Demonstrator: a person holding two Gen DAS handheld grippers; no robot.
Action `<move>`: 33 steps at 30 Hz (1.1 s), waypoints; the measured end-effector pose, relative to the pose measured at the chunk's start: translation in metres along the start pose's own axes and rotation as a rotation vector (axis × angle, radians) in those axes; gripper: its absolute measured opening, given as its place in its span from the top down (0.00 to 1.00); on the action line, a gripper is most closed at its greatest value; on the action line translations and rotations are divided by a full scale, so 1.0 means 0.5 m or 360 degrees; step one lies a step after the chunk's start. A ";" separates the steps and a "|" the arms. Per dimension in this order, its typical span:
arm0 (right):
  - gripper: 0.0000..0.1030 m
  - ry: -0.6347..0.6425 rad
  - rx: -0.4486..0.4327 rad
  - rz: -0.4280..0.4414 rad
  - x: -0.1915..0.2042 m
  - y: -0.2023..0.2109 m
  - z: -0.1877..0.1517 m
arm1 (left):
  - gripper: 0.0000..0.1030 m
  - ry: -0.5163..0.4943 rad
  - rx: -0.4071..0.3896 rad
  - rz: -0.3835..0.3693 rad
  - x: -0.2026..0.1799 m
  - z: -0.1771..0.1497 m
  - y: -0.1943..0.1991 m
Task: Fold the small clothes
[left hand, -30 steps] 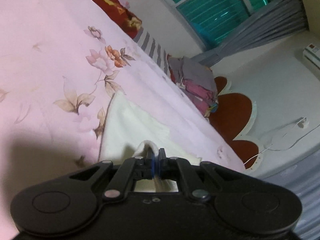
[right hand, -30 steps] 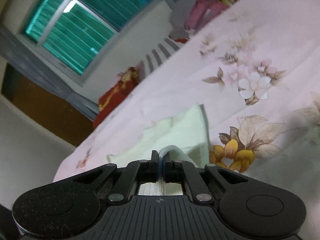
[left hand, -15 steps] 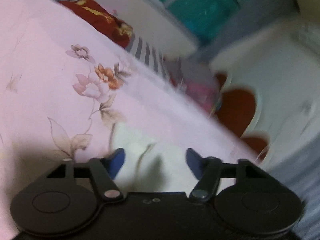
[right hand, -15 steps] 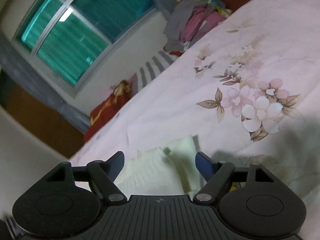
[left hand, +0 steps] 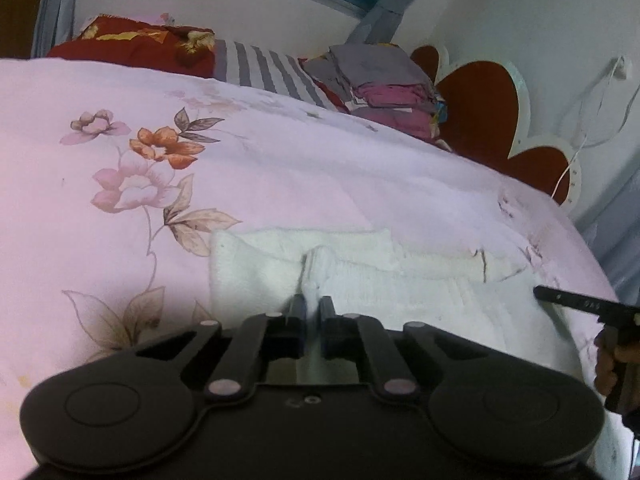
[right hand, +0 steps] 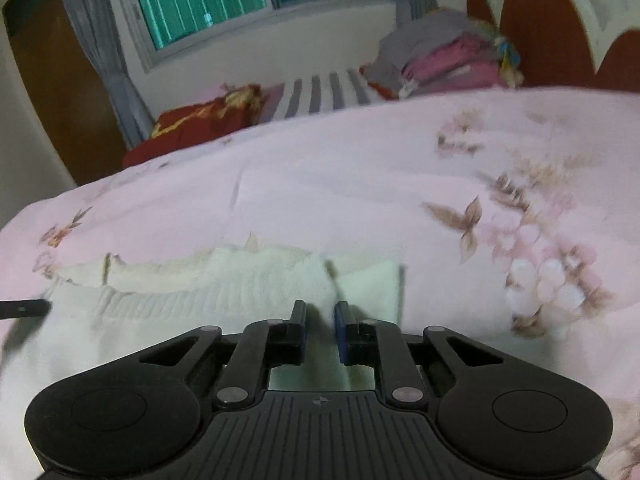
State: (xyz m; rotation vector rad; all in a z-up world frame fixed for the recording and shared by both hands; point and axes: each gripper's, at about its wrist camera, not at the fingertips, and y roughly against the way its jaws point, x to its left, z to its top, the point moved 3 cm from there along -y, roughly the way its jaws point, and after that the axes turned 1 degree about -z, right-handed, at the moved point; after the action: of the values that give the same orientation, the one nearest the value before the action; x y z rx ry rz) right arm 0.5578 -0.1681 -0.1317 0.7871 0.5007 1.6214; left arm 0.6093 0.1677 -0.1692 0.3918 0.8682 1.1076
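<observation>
A cream-white knitted garment lies flat on a pink bedspread printed with pale flowers and brown leaves, near the bed's front edge. At the garment's left end, the black left gripper has its blue-padded jaws closed on a raised pinch of the knit, with the cloth standing up in a ridge between the fingertips. Further right, the black right gripper sits over the garment's other end, where a folded-over flap lies. Its jaws are closing; a fold of the knit lies in the narrow gap between them, but whether the pads already press on it I cannot tell. At the far side of the bed sit a dark red patterned cushion, a grey-and-white striped pillow and a stack of folded grey and magenta clothes.
</observation>
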 end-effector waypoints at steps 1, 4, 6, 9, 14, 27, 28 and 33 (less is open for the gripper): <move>0.81 0.0011 0.0006 -0.0026 -0.001 -0.005 0.002 | 0.88 0.0018 -0.0008 -0.0001 0.004 0.001 -0.004; 0.81 0.0001 0.0064 0.0075 0.000 -0.019 0.002 | 0.88 0.0073 -0.0017 -0.0032 0.010 0.006 -0.010; 0.98 0.0040 0.0073 0.0062 0.005 -0.021 0.002 | 0.97 0.0049 -0.0045 -0.0042 0.005 0.012 -0.006; 0.99 0.0004 -0.0015 0.0039 0.001 -0.006 0.019 | 0.97 0.0004 -0.0202 -0.0097 -0.014 0.030 0.026; 0.99 -0.0067 -0.0136 -0.0049 -0.021 0.015 0.024 | 0.97 -0.0015 -0.0096 0.0006 -0.004 0.052 -0.025; 0.62 0.0164 -0.0138 0.0127 0.097 0.061 -0.010 | 0.44 -0.0159 -0.0194 -0.0100 -0.152 -0.011 0.024; 0.65 0.0250 -0.0105 0.0177 0.132 0.054 -0.021 | 0.46 -0.0208 -0.0144 -0.0124 -0.181 -0.022 0.004; 0.64 0.0470 0.0026 0.0326 0.242 0.009 -0.071 | 0.19 -0.0405 -0.0102 0.0060 -0.231 -0.059 -0.043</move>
State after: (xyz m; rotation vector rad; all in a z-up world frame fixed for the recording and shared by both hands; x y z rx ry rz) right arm 0.5208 -0.0474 -0.1263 0.6286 0.6598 1.9398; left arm 0.5799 0.0511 -0.1546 0.4856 0.6020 1.0904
